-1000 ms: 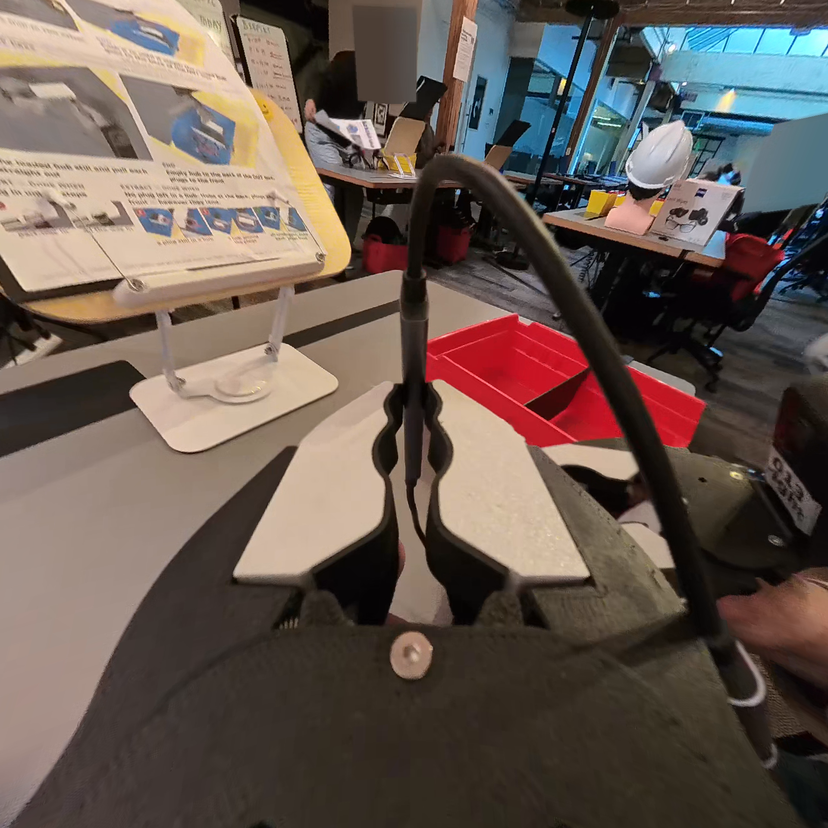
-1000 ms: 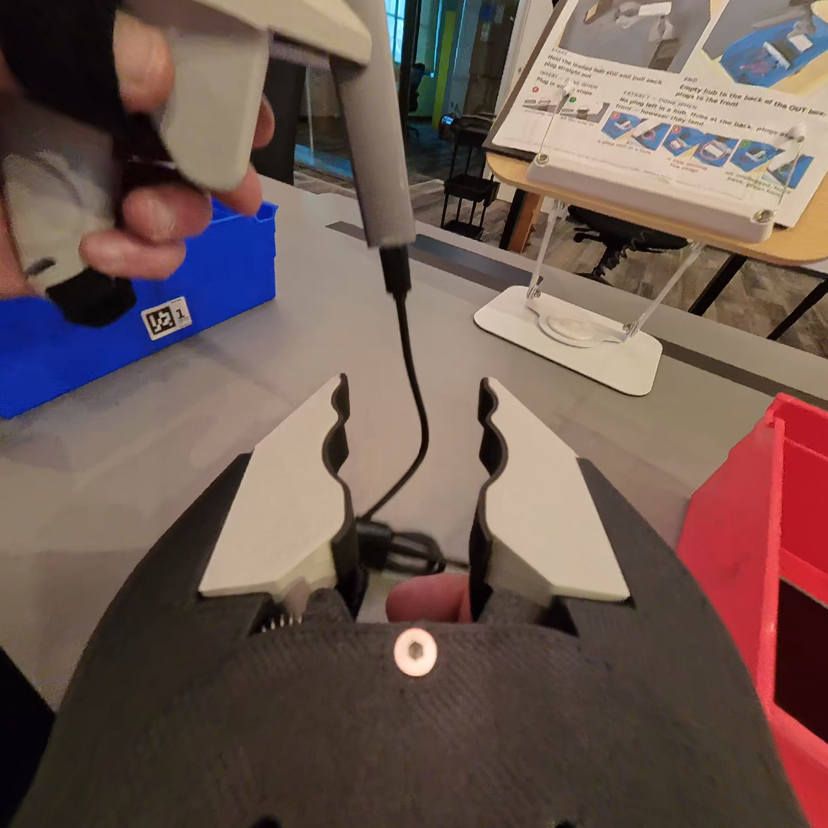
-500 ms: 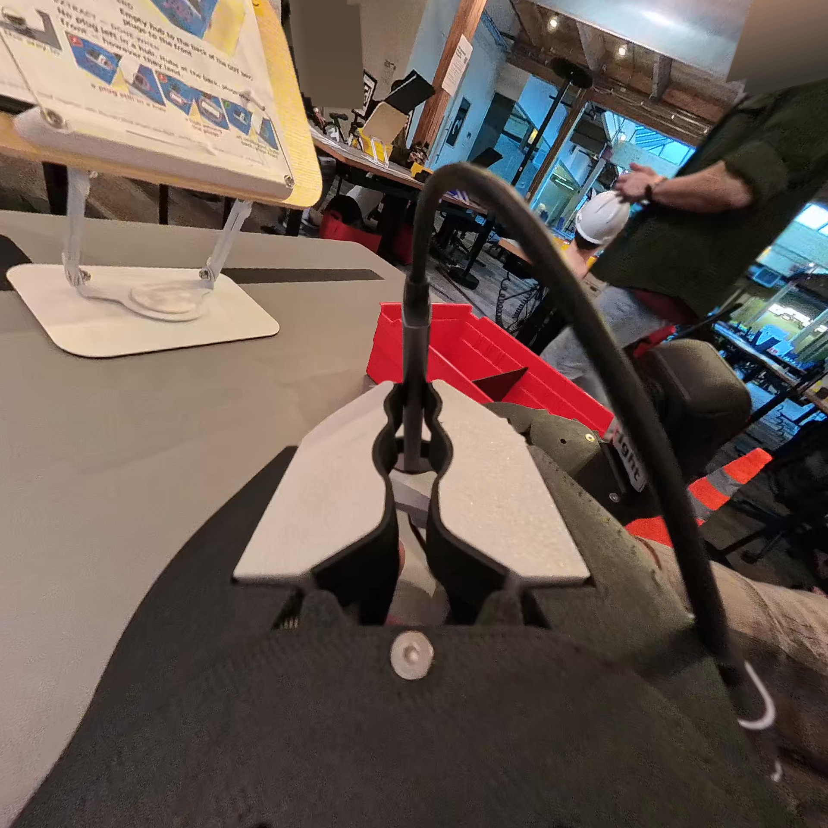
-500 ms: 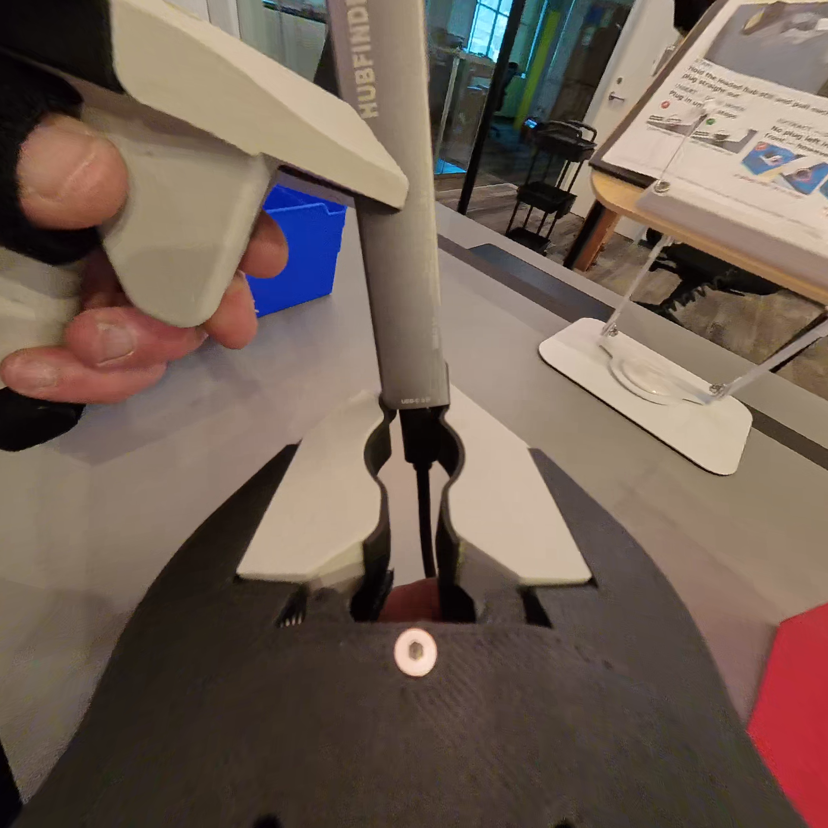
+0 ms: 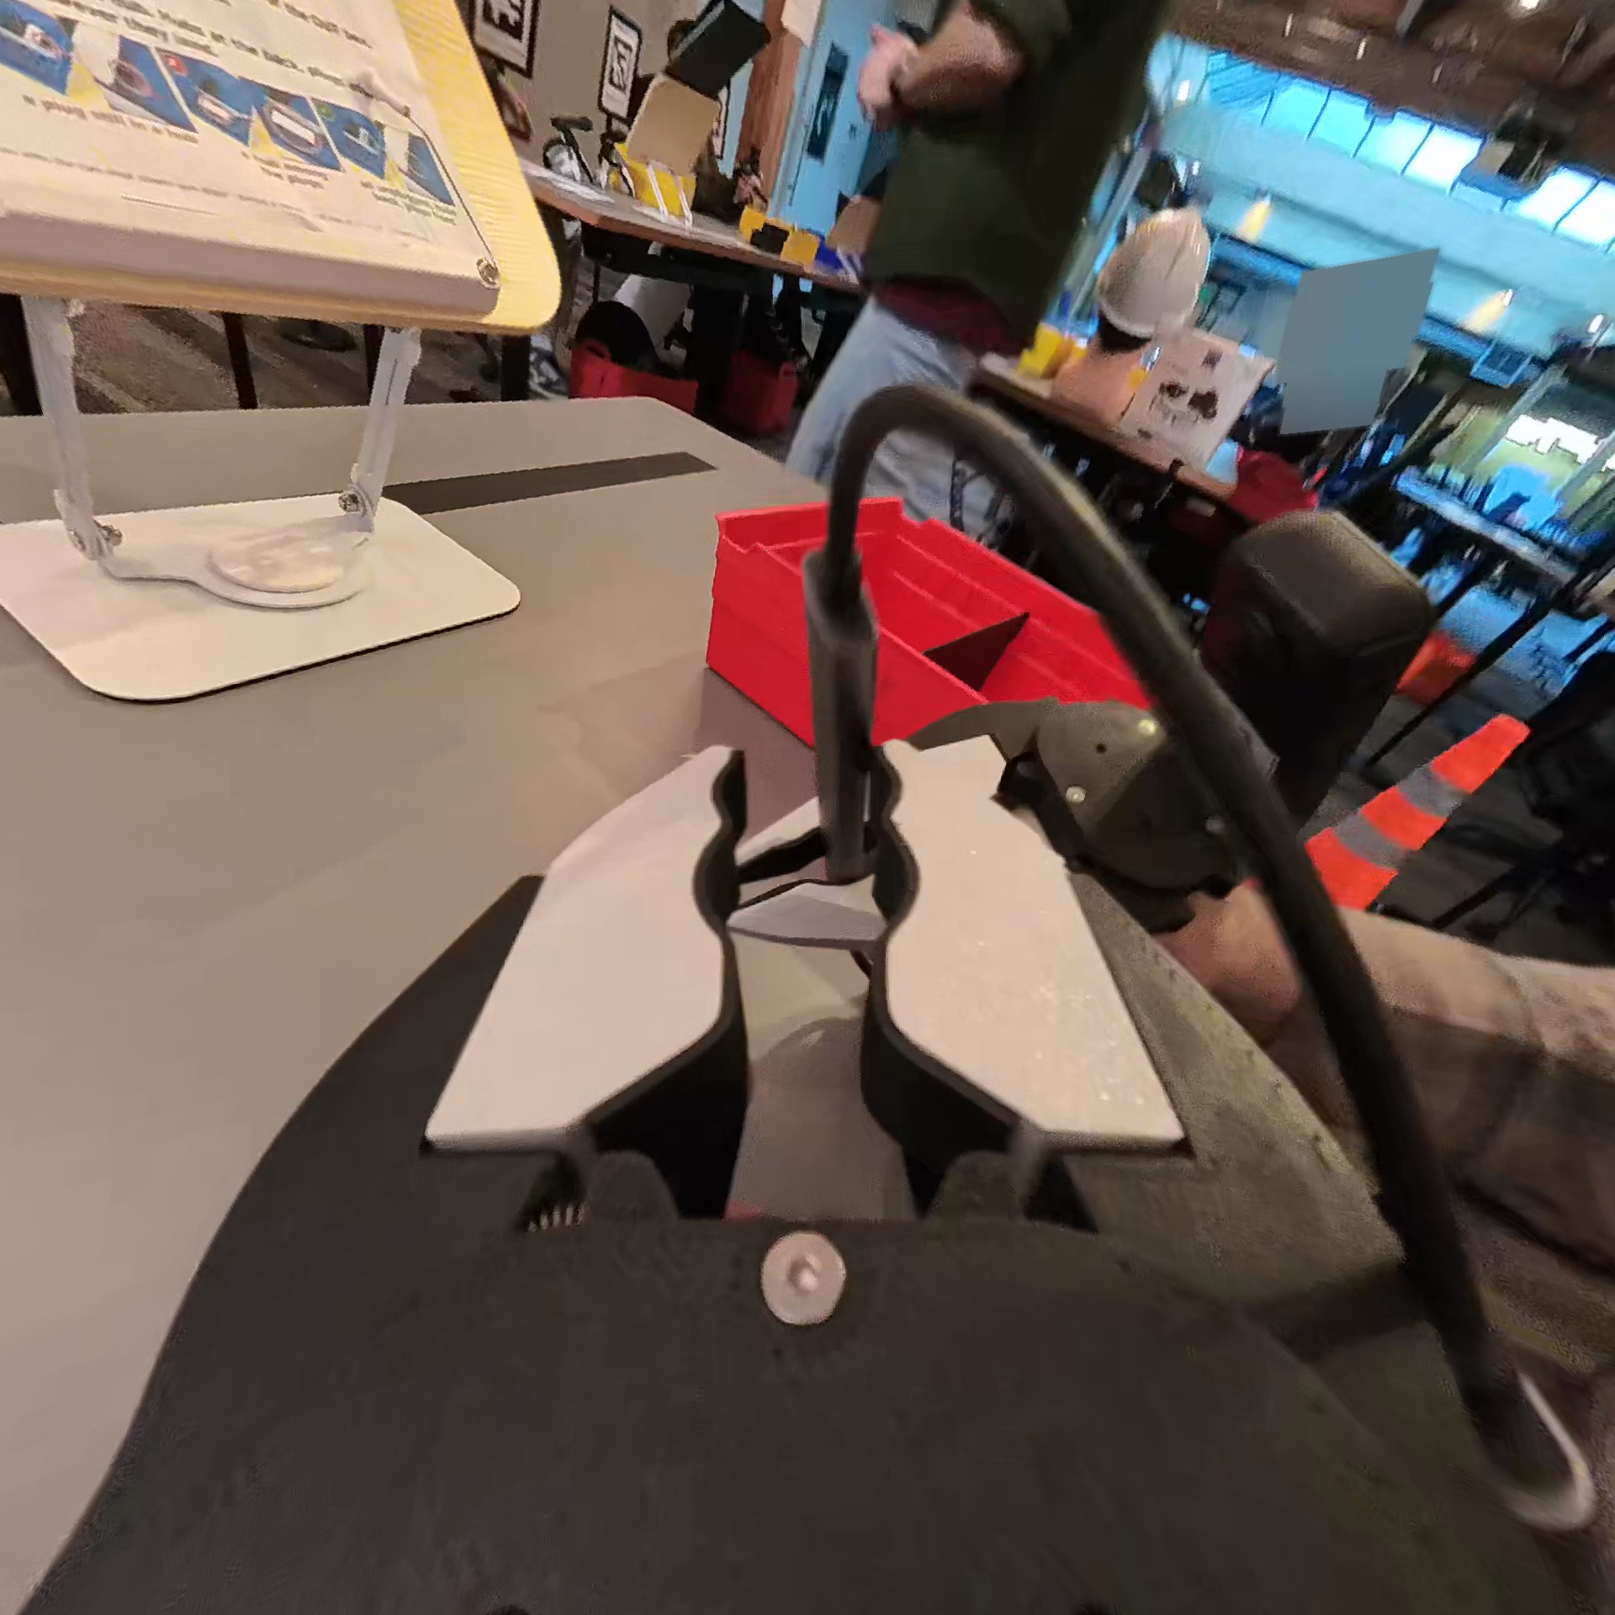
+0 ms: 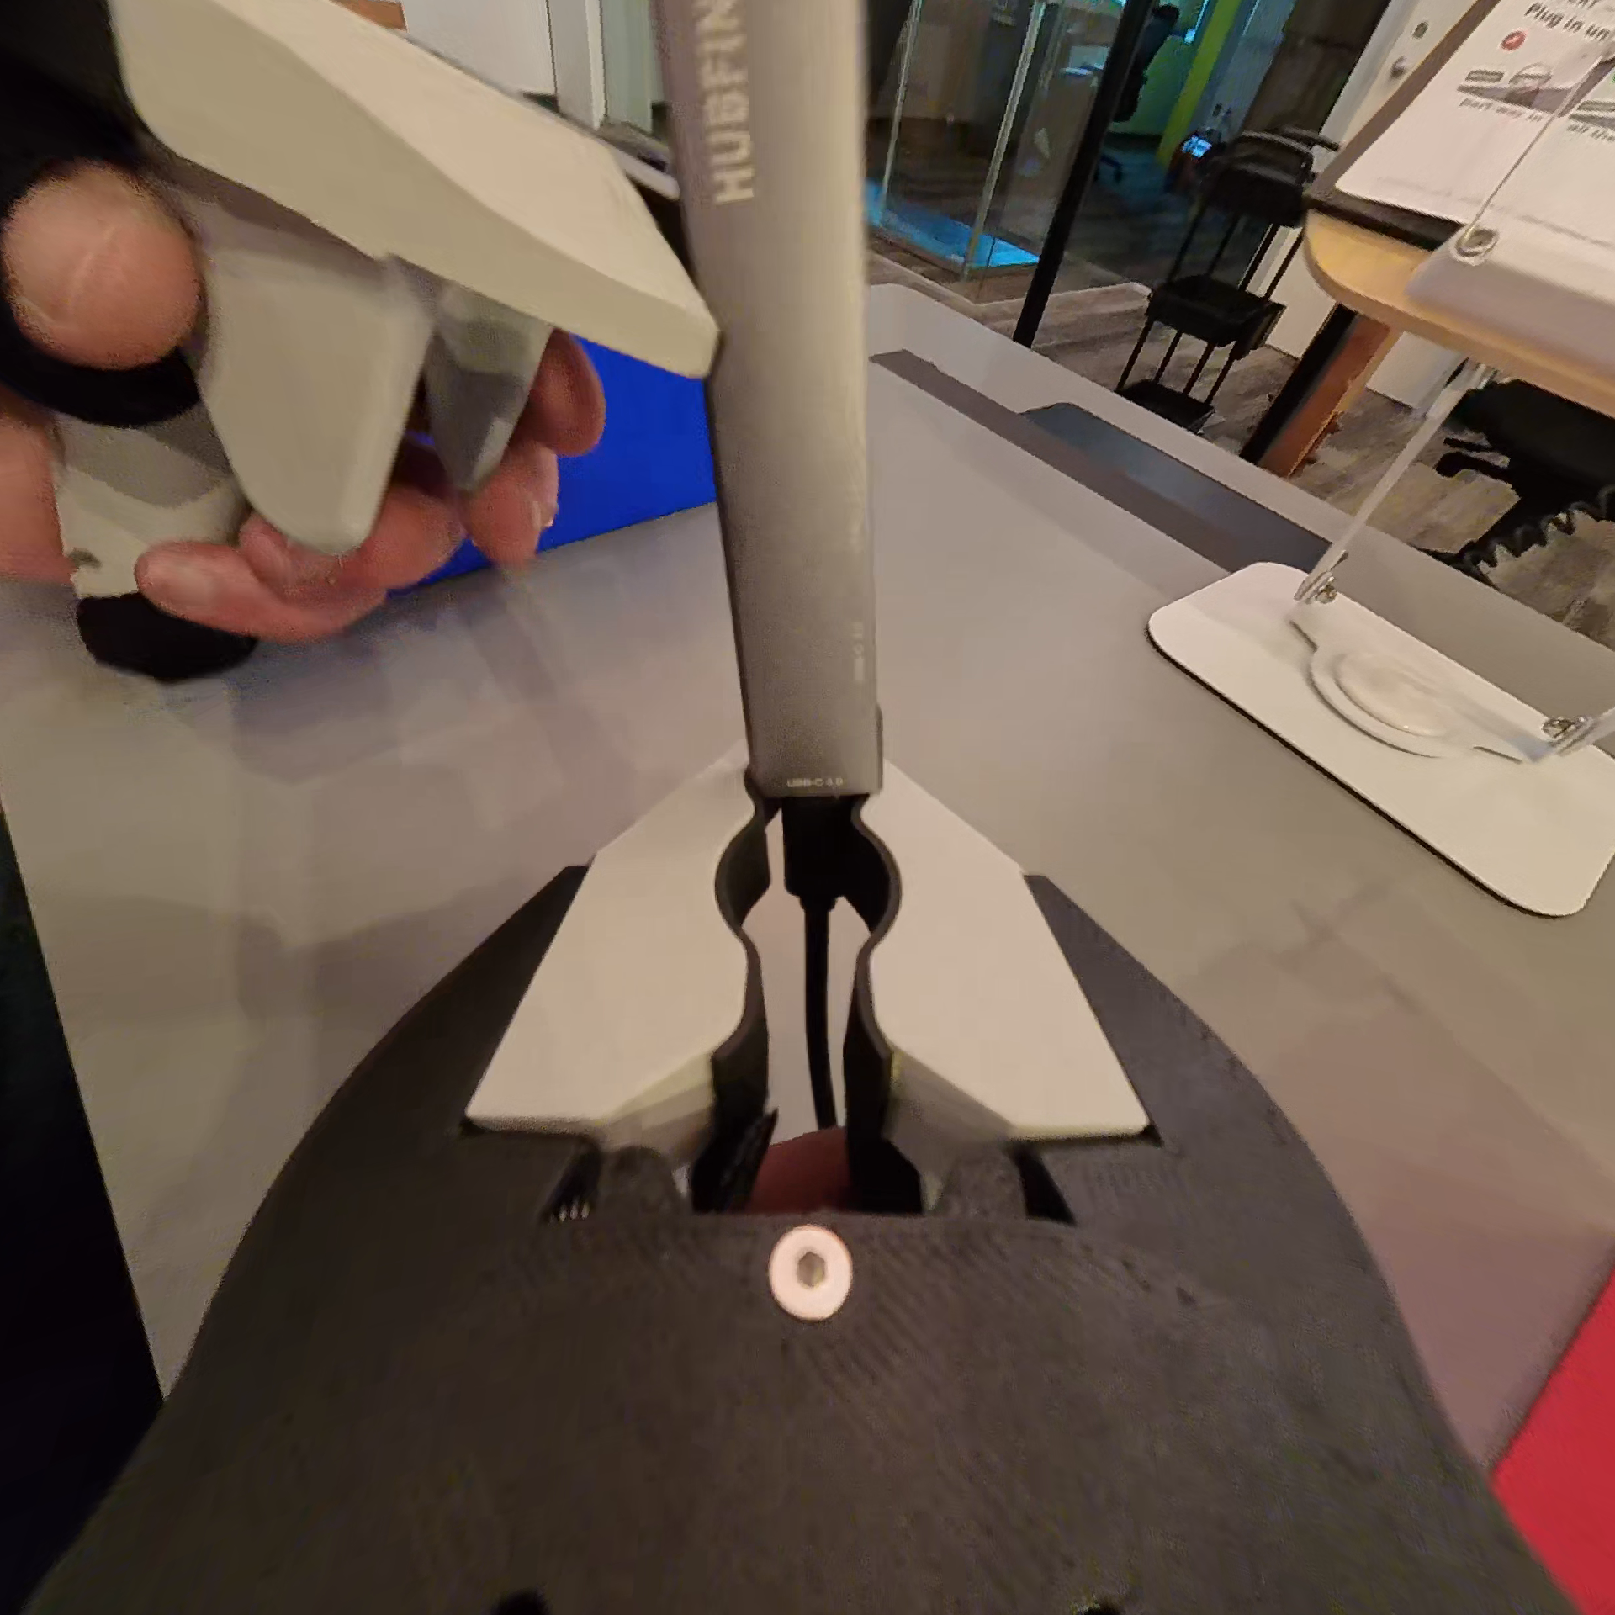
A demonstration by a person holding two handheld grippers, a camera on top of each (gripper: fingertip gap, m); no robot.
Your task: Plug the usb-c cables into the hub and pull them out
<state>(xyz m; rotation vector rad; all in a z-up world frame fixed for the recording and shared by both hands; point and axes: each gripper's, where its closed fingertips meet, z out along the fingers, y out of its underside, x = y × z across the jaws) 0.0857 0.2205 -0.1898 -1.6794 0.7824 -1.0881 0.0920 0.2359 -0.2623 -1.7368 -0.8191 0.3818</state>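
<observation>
While upright, slim grey hub [image 6: 791, 454], black usb-c plug [image 6: 817, 843] seated below

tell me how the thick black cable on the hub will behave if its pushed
The thick black cable arches unsupported from the hub, so it probably springs back when pushed. It looks rubbery, likely grippy, and seems light beside the left claw.

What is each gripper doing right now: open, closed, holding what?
Left gripper: open, the hub standing between its fingers, not clamped.
Right gripper: closed on the usb-c plug seated in the hub's end.
</observation>
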